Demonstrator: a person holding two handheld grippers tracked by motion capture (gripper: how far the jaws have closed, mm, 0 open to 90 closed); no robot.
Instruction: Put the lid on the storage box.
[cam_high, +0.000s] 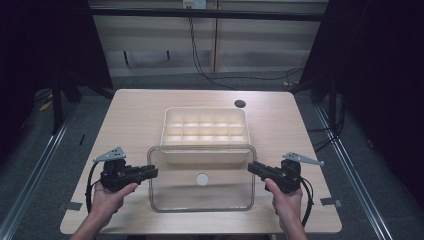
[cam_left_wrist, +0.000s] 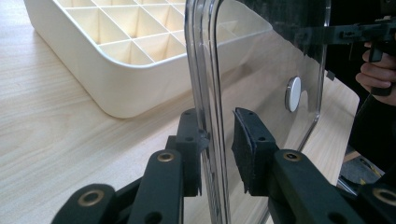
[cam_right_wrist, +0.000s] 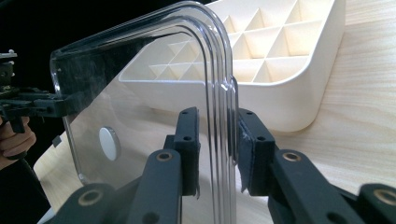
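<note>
Fingers of the left gripper (cam_high: 150, 173) and right gripper (cam_high: 255, 167) clamp opposite edges of the clear lid (cam_high: 201, 192), keeping it level. Beyond both fingertips sits the divided box (cam_high: 205, 131) on the table (cam_high: 135, 107), likely awaiting covering.

What lies around my work, on the table and beyond it

I work at a pale wooden table (cam_high: 135, 115) with rounded corners; near its far edge, right of the middle, sits a small round dark hole (cam_high: 240, 104). A grey strip of tape (cam_high: 73, 205) lies by the near left corner and another tape strip (cam_high: 330, 201) by the near right one. Beyond the far edge I see grey floor (cam_high: 165, 80) with a black cable (cam_high: 200, 65) running down from a socket (cam_high: 194, 4) on the light panelled wall (cam_high: 150, 35). A metal rail (cam_high: 35, 170) runs along the floor on my left and a second rail (cam_high: 350, 170) on my right, with black curtains (cam_high: 385, 75) at both sides
</note>
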